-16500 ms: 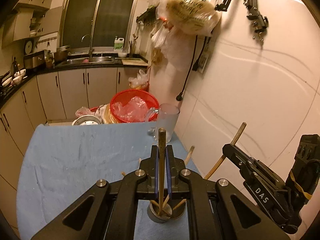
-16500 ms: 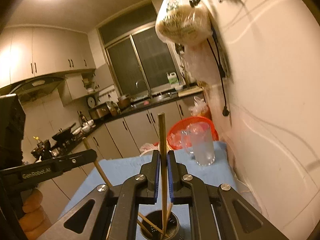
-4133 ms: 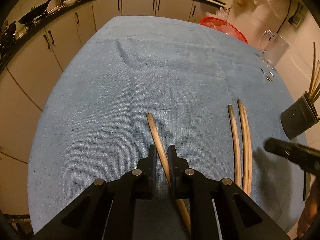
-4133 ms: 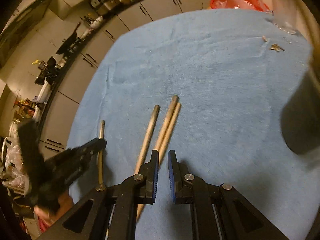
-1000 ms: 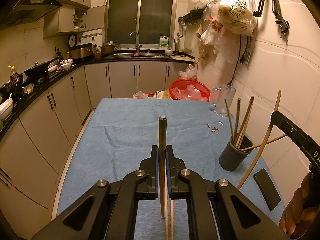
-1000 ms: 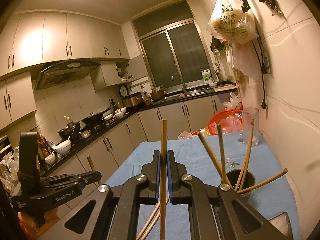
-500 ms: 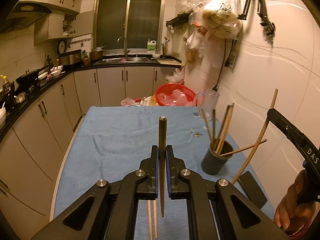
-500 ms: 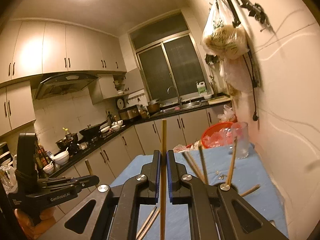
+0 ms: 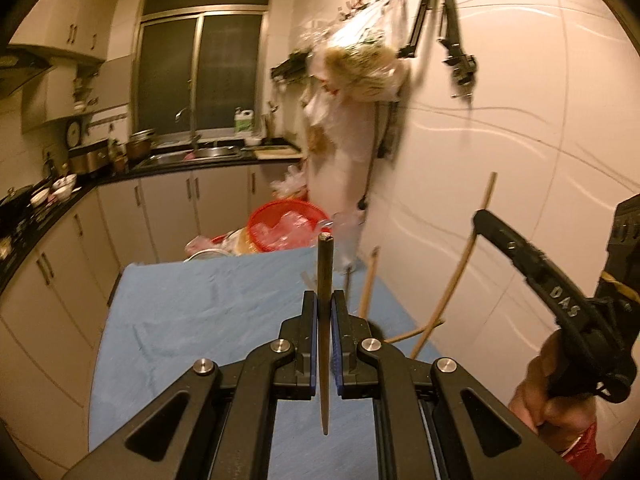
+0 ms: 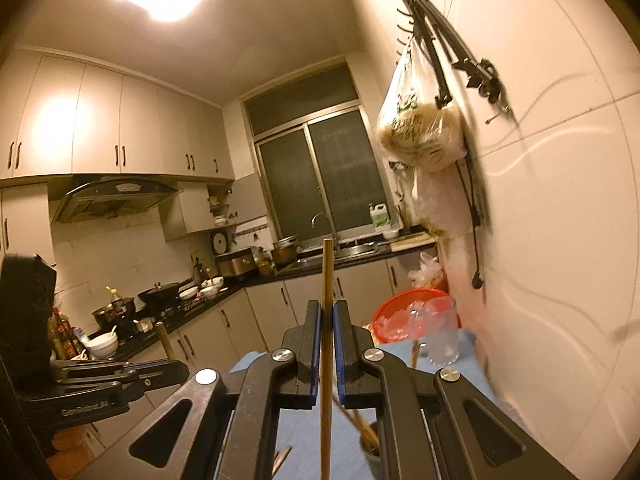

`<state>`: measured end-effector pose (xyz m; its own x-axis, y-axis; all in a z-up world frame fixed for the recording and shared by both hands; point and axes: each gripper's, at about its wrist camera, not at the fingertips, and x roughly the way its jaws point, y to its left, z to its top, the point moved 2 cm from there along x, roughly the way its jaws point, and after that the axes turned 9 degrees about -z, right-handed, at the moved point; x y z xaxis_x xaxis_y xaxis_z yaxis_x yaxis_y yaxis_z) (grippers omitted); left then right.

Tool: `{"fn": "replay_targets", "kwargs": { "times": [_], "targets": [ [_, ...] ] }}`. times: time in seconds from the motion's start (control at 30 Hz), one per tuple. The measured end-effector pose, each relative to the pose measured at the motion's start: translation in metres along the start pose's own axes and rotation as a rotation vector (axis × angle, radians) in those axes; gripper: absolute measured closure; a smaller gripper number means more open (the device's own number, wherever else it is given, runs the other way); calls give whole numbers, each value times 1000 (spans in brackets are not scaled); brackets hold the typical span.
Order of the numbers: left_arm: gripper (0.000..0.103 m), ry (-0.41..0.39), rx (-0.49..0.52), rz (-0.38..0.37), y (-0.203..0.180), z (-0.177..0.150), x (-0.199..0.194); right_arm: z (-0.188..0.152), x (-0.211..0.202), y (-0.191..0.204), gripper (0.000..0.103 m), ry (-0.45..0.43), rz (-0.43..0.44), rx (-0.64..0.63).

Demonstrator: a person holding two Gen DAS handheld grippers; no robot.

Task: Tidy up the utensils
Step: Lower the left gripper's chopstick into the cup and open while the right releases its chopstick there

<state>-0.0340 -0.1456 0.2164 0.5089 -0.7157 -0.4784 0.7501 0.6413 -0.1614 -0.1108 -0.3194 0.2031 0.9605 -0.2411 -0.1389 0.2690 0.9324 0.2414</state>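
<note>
Blue-cloth surface (image 9: 192,320), holder (image 10: 370,446) w/ chopsticks (image 9: 368,284) by its right edge. Left gripper (image 9: 325,320) jaws clamped on dark chopstick (image 9: 323,272), upright above surface. Right gripper (image 10: 327,332) jaws clamped on light chopstick (image 10: 327,280), upright, just left of holder.

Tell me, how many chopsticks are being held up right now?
2: a dark chopstick clamped upright in the left gripper, a paler chopstick in the right gripper. More stand partly hidden below.
</note>
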Motion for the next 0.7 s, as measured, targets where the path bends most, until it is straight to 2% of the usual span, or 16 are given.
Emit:
{"fn": "replay_targets", "kwargs": {
  "times": [0.17, 0.43, 0.7],
  "targets": [
    [96, -18, 37, -26, -21, 20, 11, 15, 10, -16, 97, -14, -18, 16],
    [96, -19, 43, -38, -33, 46, 45, 34, 41, -51, 97, -2, -35, 60],
    [96, -5, 49, -30, -35, 54, 95, 31, 90, -80, 97, 56, -41, 75]
  ]
}}
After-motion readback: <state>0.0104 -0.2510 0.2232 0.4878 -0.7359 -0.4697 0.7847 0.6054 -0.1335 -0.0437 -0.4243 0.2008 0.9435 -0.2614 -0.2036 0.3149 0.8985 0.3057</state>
